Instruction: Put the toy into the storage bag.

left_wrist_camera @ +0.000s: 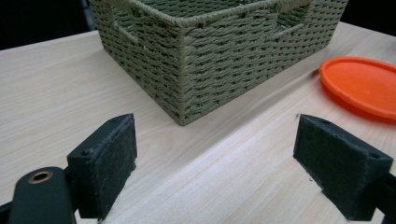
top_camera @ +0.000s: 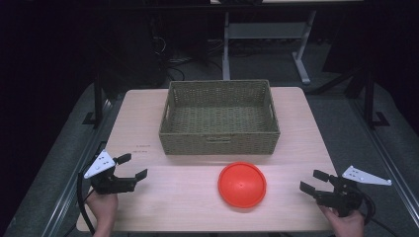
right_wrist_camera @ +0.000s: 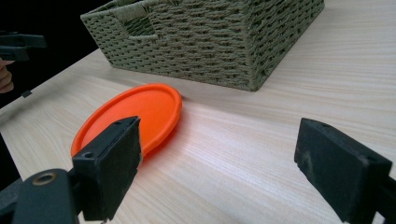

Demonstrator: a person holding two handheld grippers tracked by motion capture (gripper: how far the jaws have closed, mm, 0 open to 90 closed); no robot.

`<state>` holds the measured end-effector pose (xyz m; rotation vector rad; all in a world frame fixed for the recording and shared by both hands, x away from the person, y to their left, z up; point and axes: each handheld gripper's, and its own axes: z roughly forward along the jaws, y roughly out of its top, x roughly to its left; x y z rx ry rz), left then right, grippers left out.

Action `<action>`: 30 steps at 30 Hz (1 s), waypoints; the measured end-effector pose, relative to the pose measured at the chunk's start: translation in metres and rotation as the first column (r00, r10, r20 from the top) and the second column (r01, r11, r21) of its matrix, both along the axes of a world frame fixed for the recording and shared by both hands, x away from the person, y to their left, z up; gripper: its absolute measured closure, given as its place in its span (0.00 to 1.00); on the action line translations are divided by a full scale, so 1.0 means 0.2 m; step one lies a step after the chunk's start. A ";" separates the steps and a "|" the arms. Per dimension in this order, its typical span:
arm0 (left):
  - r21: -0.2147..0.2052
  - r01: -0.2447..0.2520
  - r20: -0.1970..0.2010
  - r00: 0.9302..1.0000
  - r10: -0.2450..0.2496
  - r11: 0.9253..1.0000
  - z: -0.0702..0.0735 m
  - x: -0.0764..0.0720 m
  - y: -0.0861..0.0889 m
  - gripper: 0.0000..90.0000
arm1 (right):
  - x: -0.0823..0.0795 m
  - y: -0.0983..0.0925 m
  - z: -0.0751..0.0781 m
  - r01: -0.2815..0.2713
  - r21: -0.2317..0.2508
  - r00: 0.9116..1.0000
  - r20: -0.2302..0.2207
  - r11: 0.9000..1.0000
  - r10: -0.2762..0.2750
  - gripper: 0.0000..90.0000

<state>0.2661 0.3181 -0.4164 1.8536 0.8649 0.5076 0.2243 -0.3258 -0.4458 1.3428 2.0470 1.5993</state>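
An orange round plate [top_camera: 242, 184] lies upside down on the wooden table [top_camera: 143, 123], just in front of a woven basket [top_camera: 220, 118] that looks empty. My left gripper [top_camera: 132, 166] hovers at the table's front left, open, with nothing between its jaws. At the front right my right gripper [top_camera: 315, 180] is also open and empty, pointing toward the plate. In the left gripper view the basket's corner [left_wrist_camera: 182, 70] is ahead and the plate [left_wrist_camera: 362, 84] lies to the right. In the right gripper view the plate [right_wrist_camera: 135, 114] lies behind the left jaw, with the basket [right_wrist_camera: 210, 42] beyond it.
The table's edges drop to a dark floor on all sides. A metal stand [top_camera: 262, 44] is behind the table. Bare tabletop lies between each gripper and the plate. The other hand and gripper [right_wrist_camera: 16, 46] appear at the far left of the right gripper view.
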 end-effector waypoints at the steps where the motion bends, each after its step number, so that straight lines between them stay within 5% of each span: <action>1: 0.000 -0.002 -0.008 1.000 0.002 1.000 0.00 0.00 0.00 0.14 | 0.00 0.01 0.00 -0.002 0.001 1.000 0.000 1.000 0.002 0.15; 22: 0.007 0.009 -0.003 1.000 -0.009 1.000 0.00 0.00 0.00 0.14 | 0.11 0.17 0.11 -0.102 -0.074 0.994 -0.054 0.992 0.098 0.15; 30: 0.003 0.009 0.001 1.000 -0.009 1.000 0.00 0.00 0.00 0.14 | 0.20 0.27 0.17 -0.170 -0.119 0.982 -0.104 0.978 0.158 0.16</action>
